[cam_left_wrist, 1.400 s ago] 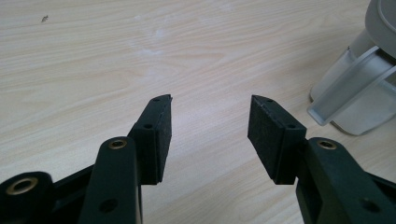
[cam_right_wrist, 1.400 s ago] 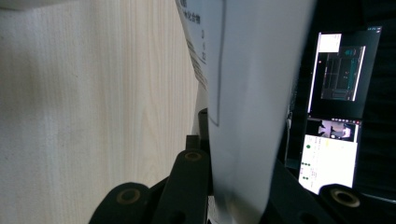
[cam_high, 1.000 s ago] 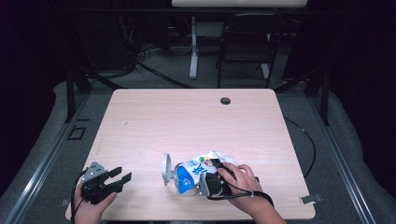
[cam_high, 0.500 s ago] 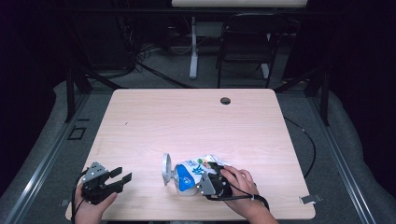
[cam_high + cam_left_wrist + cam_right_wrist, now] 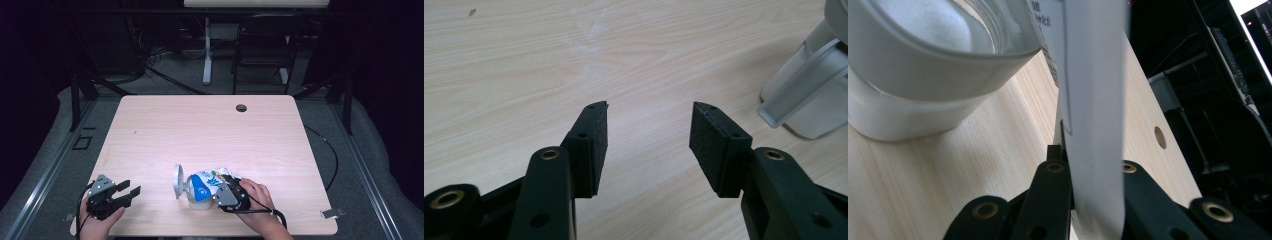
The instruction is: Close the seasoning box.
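Between right gripper [image 5: 1083,200] jaws, pouch [image 5: 1093,100], top cropped

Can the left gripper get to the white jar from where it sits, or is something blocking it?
Probably yes. The left gripper is open and empty, and bare table lies between it and the white jar. The right gripper grips the peeled label on the jar's far side.

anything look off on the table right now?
Yes: the container near the front edge has its lid hinged open to the side, and its printed label hangs loose off the body. The right gripper is shut on that label. The left gripper is open, holding nothing.
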`<action>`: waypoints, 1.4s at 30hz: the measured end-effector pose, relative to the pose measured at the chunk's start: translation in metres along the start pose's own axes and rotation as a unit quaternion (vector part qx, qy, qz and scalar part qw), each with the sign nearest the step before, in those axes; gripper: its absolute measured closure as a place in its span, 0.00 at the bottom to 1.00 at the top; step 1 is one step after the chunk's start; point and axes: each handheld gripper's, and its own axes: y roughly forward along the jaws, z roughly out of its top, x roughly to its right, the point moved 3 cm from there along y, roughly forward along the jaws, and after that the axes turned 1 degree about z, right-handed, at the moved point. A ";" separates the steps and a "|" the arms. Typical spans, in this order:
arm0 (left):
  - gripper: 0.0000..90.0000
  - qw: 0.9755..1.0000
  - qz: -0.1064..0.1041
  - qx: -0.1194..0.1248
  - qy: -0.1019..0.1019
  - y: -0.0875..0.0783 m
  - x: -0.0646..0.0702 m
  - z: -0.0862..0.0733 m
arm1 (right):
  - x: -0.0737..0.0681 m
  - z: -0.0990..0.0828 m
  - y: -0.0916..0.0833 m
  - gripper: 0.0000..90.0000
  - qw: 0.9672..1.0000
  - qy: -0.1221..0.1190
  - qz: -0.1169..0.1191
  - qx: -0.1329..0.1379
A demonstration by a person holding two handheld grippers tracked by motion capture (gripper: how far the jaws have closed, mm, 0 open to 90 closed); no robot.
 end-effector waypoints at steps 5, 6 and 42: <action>0.56 1.000 0.004 0.000 -0.002 -0.003 -0.003 -0.002 | 0.002 0.000 0.002 1.00 1.000 0.025 0.013 0.009; 0.56 1.000 0.005 0.000 -0.004 -0.004 -0.003 -0.003 | 0.003 0.000 0.002 1.00 0.999 0.031 0.013 0.010; 0.56 1.000 0.013 0.002 -0.011 -0.012 -0.008 -0.007 | 0.043 -0.033 0.017 1.00 0.961 0.268 0.058 0.038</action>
